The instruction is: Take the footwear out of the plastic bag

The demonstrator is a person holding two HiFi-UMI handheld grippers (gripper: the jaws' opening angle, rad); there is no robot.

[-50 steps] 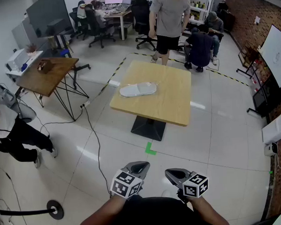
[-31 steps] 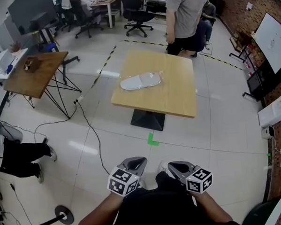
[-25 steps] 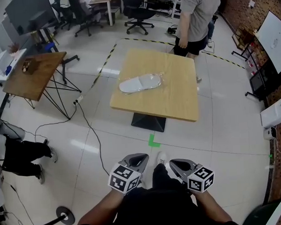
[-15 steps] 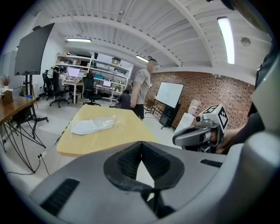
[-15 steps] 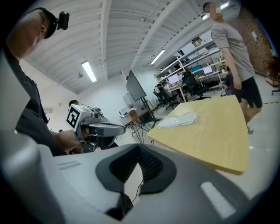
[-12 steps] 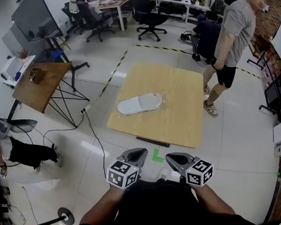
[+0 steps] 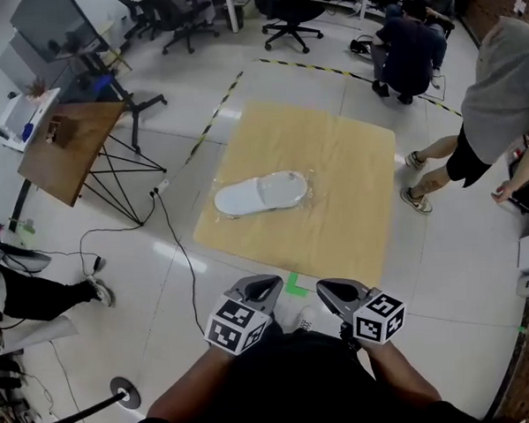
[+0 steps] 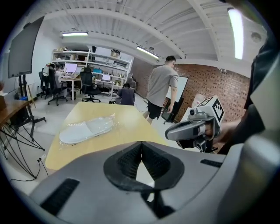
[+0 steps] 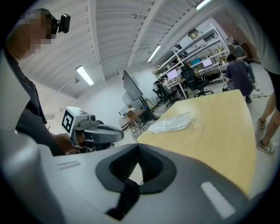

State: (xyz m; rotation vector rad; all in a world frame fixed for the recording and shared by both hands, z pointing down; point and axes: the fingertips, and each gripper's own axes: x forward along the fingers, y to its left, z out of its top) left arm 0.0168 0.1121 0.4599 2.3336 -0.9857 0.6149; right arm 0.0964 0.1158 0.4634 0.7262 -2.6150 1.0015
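Grippers sat nearest, held low in front of the body: the left gripper and the right gripper were each clenched tight on nothing, as both gripper views showed, just as they had been a second or two earlier. What had changed was the ground between them and the work. The person had walked forward, so the green tape mark on the floor, formerly well ahead, now lay between the two tips. The near edge of the table had come from well apart to just beyond them. Nothing of the task itself was done; by my judgement this was the end of the approach, with the jaws yet to open and the reach yet to begin. Farther on, the slipper lay flat on the left half of the tabletop, inside the clear plastic bag, untouched and in the same place. Its long axis ran crosswise to the person, left to right, the right end angled slightly away; the covered toe seemed to point right, the heel left. Beyond, a bystander had moved from the far side round to the table's right.
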